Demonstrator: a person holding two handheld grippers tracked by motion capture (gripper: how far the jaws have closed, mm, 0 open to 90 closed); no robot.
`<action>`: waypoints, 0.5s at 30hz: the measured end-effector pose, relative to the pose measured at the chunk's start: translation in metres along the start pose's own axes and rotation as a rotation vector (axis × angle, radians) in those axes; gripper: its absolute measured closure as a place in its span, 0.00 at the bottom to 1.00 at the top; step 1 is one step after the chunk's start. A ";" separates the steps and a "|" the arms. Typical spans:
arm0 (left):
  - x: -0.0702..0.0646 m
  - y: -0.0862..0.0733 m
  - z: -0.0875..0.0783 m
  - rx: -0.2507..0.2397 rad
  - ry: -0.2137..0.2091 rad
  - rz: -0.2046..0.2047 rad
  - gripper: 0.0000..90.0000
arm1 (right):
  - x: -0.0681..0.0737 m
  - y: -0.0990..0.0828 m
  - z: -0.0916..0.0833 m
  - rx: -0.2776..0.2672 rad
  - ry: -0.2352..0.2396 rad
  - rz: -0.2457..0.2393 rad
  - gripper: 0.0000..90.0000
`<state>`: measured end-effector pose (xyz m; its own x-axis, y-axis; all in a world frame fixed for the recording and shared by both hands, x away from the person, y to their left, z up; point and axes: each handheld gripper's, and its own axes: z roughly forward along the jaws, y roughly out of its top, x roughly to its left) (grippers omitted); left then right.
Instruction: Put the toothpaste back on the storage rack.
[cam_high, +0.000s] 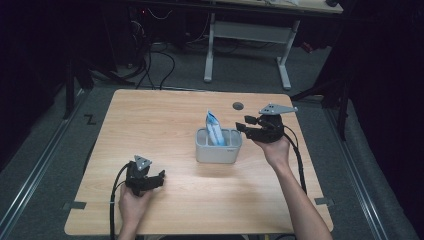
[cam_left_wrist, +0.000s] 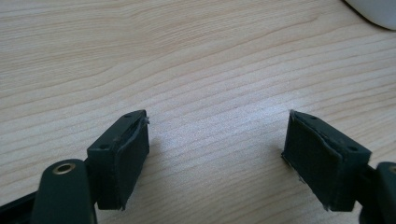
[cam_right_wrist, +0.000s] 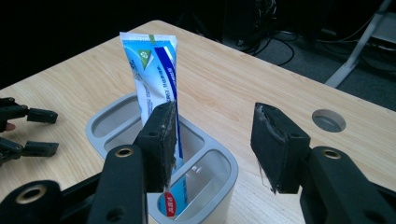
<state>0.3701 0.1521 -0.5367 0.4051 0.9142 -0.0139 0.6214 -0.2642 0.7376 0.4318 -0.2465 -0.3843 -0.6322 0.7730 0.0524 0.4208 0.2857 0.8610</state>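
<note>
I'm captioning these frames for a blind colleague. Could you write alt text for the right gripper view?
A white and blue tube stands upright in a grey holder on a wooden table. The right gripper is open just beside it, with nothing between its jaws. The left gripper shows far off at the left edge.

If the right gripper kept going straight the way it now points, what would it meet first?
Probably the grey holder: the open right gripper looks down over its near rim, with the upright toothpaste tube just past the left jaw. Depth is unclear, so it might meet the tube first.
</note>
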 end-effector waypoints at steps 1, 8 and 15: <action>0.000 0.000 0.000 0.000 0.000 0.000 0.25 | 0.000 0.000 -0.001 -0.004 0.001 0.005 0.56; 0.000 0.000 0.000 0.000 0.000 0.000 0.25 | 0.000 -0.001 -0.002 -0.003 -0.003 0.002 0.56; 0.000 0.000 0.000 0.000 0.000 0.000 0.25 | -0.006 -0.009 -0.009 -0.018 -0.016 0.027 0.57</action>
<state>0.3701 0.1521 -0.5366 0.4050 0.9142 -0.0138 0.6215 -0.2642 0.7375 0.4258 -0.2594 -0.3881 -0.6101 0.7894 0.0681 0.4261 0.2544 0.8681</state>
